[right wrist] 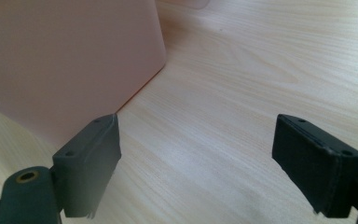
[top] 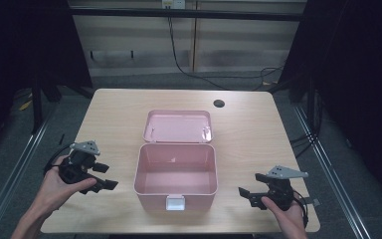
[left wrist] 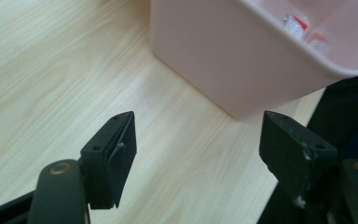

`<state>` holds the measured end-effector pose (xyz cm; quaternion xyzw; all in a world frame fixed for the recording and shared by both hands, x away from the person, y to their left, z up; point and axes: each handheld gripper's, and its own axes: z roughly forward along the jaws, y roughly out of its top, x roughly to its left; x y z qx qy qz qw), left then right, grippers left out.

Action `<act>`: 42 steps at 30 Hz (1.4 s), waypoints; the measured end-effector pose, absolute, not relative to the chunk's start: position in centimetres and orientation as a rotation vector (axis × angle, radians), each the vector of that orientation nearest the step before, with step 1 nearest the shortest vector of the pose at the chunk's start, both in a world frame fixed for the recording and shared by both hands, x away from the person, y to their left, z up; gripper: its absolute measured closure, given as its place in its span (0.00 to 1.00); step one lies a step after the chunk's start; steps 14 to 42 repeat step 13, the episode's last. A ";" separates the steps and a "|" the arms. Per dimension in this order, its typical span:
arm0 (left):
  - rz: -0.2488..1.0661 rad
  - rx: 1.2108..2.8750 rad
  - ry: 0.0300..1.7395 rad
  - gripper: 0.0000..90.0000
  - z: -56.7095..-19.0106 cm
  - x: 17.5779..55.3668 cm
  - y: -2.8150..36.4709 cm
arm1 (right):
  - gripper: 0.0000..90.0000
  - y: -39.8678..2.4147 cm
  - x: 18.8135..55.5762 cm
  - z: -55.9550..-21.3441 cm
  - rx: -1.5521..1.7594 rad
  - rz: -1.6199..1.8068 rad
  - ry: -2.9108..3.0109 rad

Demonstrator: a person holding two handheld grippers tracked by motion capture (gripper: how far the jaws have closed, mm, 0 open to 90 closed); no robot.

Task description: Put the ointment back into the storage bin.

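Pink box (top: 175, 174) at the table's (top: 119, 114) middle near the front edge, lid (top: 178, 126) thrown back flat behind it, flanked by left gripper (top: 102, 175) and right gripper (top: 250, 185), both near its sides without touching, jaws spread wide and empty.

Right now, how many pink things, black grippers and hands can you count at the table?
Pink storage box, open: 1
Pink lid, folded back behind the box: 1
Black grippers: 2, the left gripper and the right gripper, both open
Hands: 2, the left hand and the right hand
Total: 6
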<state>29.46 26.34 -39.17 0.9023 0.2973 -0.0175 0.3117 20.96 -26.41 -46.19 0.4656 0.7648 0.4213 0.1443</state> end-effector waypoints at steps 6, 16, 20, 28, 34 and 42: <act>-0.039 2.407 0.806 0.31 -41.4 28.9 26.8 | 0.17 -26.3 21.0 -46.3 1.342 1.196 2.225; 0.008 2.380 0.847 0.30 -43.7 28.5 27.2 | 0.17 -26.2 21.1 -46.6 1.353 1.163 2.245; 0.008 2.380 0.847 0.30 -43.7 28.5 27.2 | 0.17 -26.2 21.1 -46.6 1.353 1.163 2.245; 0.008 2.380 0.847 0.30 -43.7 28.5 27.2 | 0.17 -26.2 21.1 -46.6 1.353 1.163 2.245; 0.008 2.380 0.847 0.30 -43.7 28.5 27.2 | 0.17 -26.2 21.1 -46.6 1.353 1.163 2.245; 0.008 2.380 0.847 0.30 -43.7 28.5 27.2 | 0.17 -26.2 21.1 -46.6 1.353 1.163 2.245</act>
